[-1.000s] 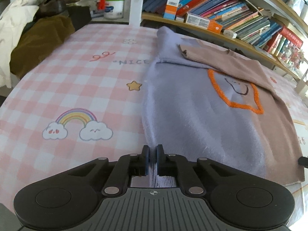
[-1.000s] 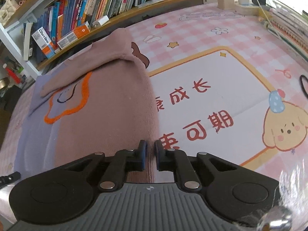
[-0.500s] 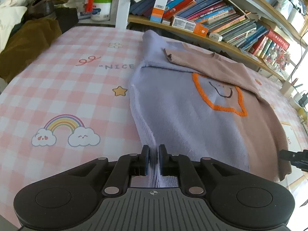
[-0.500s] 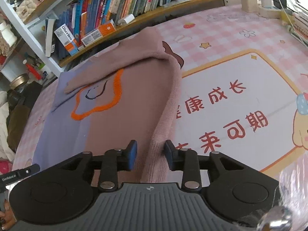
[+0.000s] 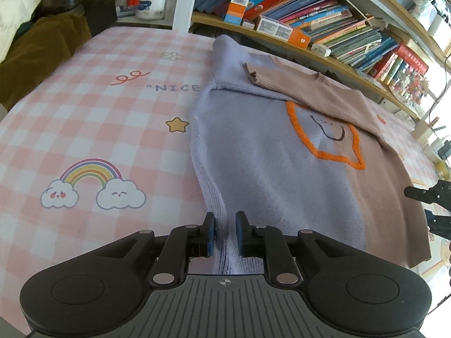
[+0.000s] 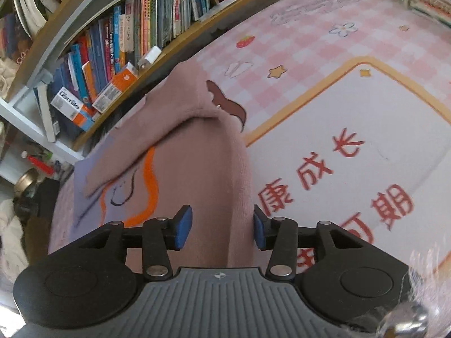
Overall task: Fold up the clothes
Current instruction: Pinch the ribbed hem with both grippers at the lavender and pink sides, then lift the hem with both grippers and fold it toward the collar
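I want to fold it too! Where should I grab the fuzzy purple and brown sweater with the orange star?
Probably the ribbed bottom hem of the fuzzy purple and brown sweater, one corner each side, coming from the near edge. It lies flat, sleeves already folded in, hem nearest.

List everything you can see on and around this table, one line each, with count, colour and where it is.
sweater: one, lilac and dusty pink with an orange star outline, flat on the table, both sleeves folded in
tablecloth: one, pink and white check with rainbow, star and red lettering, covering the table
books: many, mixed colours, on the wooden shelf behind the table
white tub: one, green lid, far left corner
brown garment: one, heaped beyond the table's left edge
left tool: one, black with blue pads, jaws just opening, lilac hem between them
right tool: one, black with blue pads, jaws just opening, pink hem between them
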Demonstrator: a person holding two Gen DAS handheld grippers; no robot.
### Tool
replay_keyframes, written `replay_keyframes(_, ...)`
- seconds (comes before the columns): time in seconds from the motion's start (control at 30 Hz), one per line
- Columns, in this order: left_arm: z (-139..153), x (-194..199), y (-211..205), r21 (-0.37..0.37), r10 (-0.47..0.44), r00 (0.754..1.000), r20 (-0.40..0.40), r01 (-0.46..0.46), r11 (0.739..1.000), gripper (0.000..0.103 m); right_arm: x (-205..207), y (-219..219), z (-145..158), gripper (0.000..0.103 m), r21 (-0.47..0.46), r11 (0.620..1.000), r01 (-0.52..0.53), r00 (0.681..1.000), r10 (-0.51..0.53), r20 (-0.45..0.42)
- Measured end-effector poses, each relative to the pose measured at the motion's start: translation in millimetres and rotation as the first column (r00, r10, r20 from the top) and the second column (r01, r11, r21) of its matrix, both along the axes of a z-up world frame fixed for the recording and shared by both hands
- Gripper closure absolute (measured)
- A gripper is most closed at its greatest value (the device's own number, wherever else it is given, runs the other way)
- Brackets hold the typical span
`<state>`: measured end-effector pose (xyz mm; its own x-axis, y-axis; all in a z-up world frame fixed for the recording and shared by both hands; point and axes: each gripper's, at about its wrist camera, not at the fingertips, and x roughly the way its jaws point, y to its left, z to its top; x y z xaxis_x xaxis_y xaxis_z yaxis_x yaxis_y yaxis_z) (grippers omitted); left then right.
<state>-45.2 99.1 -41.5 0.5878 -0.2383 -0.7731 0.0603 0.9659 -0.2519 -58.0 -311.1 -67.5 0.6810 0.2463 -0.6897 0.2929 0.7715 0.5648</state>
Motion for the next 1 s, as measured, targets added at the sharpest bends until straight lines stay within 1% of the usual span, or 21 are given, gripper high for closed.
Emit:
replay_keyframes(0.1, -1.7, -0.7, 1.9, -0.012, 0.005, 1.000, -0.006, -0.005, 1.000, 0.087, -4.4, 2.1, 0.5, 0.063, 0.024, 0.998, -0.055, 0.998, 0.055, -0.020)
replay_keyframes(0.23, -4.2, -0.4, 4.4, -0.034, 0.009, 1.000, -0.025, -0.010, 0.999, 0.087, -26.9, 7.7, 2.0, 0.065, 0.043, 0.993, -0.114, 0.992, 0.116, -0.051)
replay_keyframes(0.47, -4.9, 0.5, 10.1, -0.076, 0.030, 0.999, -0.044, -0.033, 0.997, 0.087, -53.9, 7.6, -1.5, 0.085, 0.077, 0.993, -0.094, 0.991, 0.100, -0.088)
replay_keyframes(0.57, -5.5, -0.1, 10.7, -0.092, 0.030, 0.998, -0.050, -0.035, 0.995, 0.093, -58.1, 8.9, -1.8, 0.096, 0.063, 0.991, -0.117, 0.987, 0.123, -0.102)
replay_keyframes(0.6, -6.1, -0.8, 10.7, -0.090, 0.032, 0.998, -0.048, -0.036, 0.995, 0.098, -59.3, 9.1, -2.0, 0.097, 0.056, 0.991, -0.122, 0.987, 0.127, -0.101)
replay_keyframes(0.8, -4.4, -8.3, 13.0, -0.097, 0.059, 0.997, -0.045, -0.063, 0.993, 0.099, -67.3, 7.9, 0.1, 0.097, 0.041, 0.989, -0.139, 0.985, 0.143, -0.098)
replay_keyframes(1.0, 3.7, -25.6, 17.9, -0.144, 0.082, 0.996, -0.031, -0.086, 0.986, 0.099, -79.5, 2.1, 6.5, 0.098, 0.056, 0.985, -0.162, 0.982, 0.166, -0.086)
